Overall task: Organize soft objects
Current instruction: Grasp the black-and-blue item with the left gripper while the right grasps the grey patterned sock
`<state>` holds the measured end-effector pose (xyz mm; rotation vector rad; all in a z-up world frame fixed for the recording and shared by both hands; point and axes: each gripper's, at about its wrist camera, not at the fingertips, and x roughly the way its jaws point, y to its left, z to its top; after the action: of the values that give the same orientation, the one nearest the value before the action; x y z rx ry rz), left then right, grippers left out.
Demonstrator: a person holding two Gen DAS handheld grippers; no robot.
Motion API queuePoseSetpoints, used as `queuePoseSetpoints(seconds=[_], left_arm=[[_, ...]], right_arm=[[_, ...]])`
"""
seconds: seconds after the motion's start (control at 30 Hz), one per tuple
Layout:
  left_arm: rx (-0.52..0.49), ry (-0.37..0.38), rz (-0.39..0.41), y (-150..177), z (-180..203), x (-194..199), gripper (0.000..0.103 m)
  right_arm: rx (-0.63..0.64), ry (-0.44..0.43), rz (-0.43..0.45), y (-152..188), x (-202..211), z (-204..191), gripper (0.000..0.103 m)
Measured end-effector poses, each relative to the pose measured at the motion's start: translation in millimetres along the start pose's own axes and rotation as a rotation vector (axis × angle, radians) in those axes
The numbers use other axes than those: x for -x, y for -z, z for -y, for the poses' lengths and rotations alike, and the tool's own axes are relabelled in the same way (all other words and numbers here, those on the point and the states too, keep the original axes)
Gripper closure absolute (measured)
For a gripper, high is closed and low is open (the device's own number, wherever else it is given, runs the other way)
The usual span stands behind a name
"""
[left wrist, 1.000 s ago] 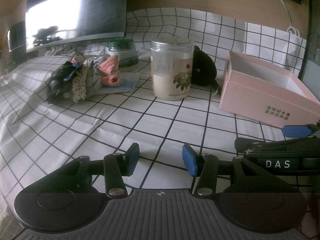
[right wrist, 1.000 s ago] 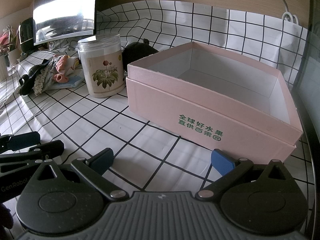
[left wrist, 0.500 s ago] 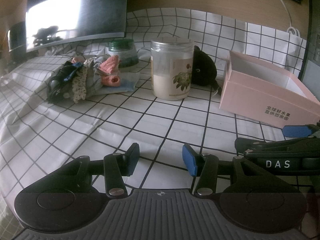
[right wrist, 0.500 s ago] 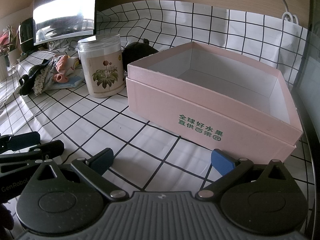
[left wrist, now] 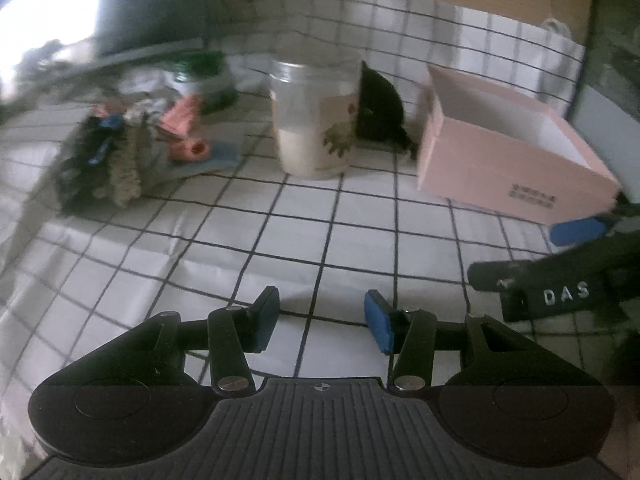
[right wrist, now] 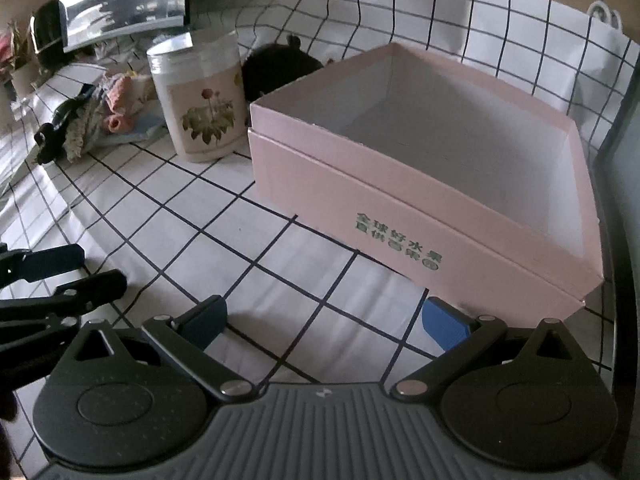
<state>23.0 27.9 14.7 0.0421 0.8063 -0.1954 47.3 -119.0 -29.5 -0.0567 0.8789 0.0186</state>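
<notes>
grippers (left wrist: 322,322) (right wrist: 324,320) tilt down over checked cloth (left wrist: 360,236), jaws empty.

tabletop (right wrist: 248,232): white grid cloth | pink box (right wrist: 400,200) right | floral jar (right wrist: 200,100) centre | black plush (left wrist: 378,108) behind | fabric pile (left wrist: 132,148) left

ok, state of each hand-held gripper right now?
Left hand-held gripper: jaws closing slightly, nothing between them.
Right hand-held gripper: open, holding nothing.
</notes>
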Motion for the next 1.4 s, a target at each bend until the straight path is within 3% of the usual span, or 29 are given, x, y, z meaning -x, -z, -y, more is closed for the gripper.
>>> queuePoseSetpoints(seconds=[0.07,0.17,0.23,0.3,0.43,0.57,0.7,0.77,0.9,1.03,1.13,1.2,1.4], left_arm=[[0.045,0.073,-0.034,-5,-21,1,0.063],[0.161,0.169,-0.055,-13,-64,6,0.063],[0.203,0.131,-0.005,-24,-93,18,0.064],[0.212,0.045,0.077,-40,-127,33,0.064],[0.178,-0.142,0.15,-71,-176,36,0.063],[0.192,-0.115,0.198,-97,-212,12,0.063],[0.116,-0.03,0.204,-107,-215,-14,0.063],[0.025,0.003,0.182,-104,-209,-28,0.061],[-0.115,-0.086,0.163,-89,-204,-45,0.05],[0.011,-0.069,0.122,-83,-228,-50,0.034],[0.187,-0.046,0.066,-82,-250,-56,0.021],[0.294,-0.021,0.032,-80,-261,-61,0.017],[0.294,-0.013,0.022,-83,-260,-68,0.016]], right_arm=[[-0.006,0.006,-0.013,-1,1,-3,0.0],[-0.018,0.012,-0.028,-4,0,-7,0.0],[-0.029,0.007,-0.065,-9,0,-13,0.001],[-0.031,-0.013,-0.076,-17,2,-25,0.009],[0.007,-0.001,0.026,-40,20,-69,0.009],[0.041,0.023,0.138,-76,39,-121,0.009],[0.043,0.076,0.167,-115,41,-157,0.009],[0.041,0.114,0.155,-124,37,-171,0.009],[0.03,0.14,0.093,-123,28,-187,0.009],[0.062,0.138,0.064,-113,31,-190,0.009],[0.03,0.112,0.048,-112,26,-180,0.009],[0.02,0.09,0.055,-111,26,-178,0.009],[0.084,0.058,0.113,-105,33,-180,0.009]])
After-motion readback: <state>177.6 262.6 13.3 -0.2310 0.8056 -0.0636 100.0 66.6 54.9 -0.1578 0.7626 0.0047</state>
